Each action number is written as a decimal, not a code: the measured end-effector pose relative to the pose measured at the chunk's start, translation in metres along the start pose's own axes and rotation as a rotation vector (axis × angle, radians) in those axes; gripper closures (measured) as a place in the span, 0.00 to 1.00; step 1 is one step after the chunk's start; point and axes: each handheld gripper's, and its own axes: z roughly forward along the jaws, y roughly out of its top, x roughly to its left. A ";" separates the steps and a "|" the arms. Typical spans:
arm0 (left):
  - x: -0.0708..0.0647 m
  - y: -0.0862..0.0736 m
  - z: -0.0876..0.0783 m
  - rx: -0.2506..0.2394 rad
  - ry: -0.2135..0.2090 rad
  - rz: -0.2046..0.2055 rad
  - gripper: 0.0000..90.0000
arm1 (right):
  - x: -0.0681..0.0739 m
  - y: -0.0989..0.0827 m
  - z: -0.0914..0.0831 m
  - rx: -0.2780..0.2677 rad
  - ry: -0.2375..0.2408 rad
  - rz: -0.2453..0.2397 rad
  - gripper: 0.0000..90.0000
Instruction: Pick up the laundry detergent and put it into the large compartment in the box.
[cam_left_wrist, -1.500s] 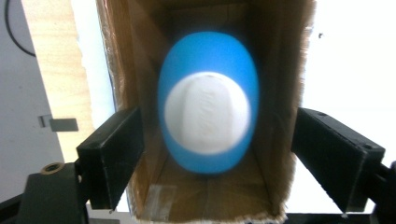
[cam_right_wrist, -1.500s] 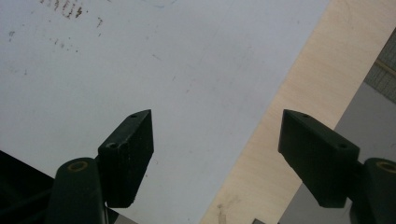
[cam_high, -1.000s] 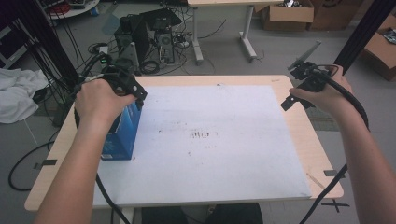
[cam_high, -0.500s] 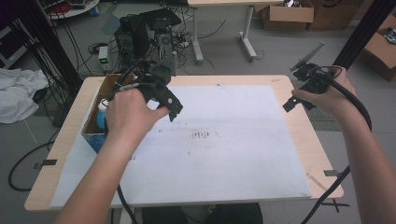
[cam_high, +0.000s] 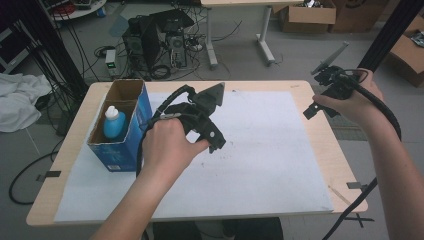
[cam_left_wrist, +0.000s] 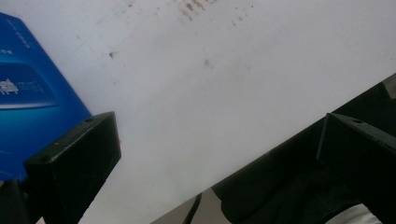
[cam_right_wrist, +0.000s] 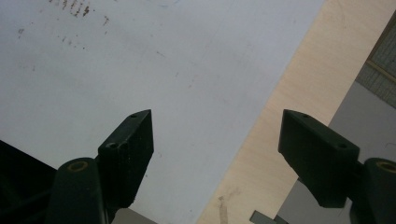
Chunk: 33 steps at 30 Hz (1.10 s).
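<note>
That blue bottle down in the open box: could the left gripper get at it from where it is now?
Probably yes. The blue bottle stands in the blue box, whose top is open. The left gripper, jaws open and empty, is just beside the box with nothing between, so it could come in from above.

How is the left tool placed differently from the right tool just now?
The left tool hangs over the white sheet near the blue box; the right tool sits over the table's right edge. The left shows its grey plate; the right's points away. Both are open and hold nothing.
</note>
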 end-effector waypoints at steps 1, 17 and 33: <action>-0.001 0.000 0.001 0.000 0.000 0.004 0.00 | 0.001 0.000 0.000 0.001 0.003 0.006 0.30; 0.005 -0.006 0.011 0.013 -0.019 0.008 0.00 | 0.006 0.008 0.001 0.007 0.000 -0.008 0.30; 0.005 -0.004 0.013 0.018 -0.031 0.019 0.00 | 0.008 0.009 0.002 0.008 0.000 -0.013 0.30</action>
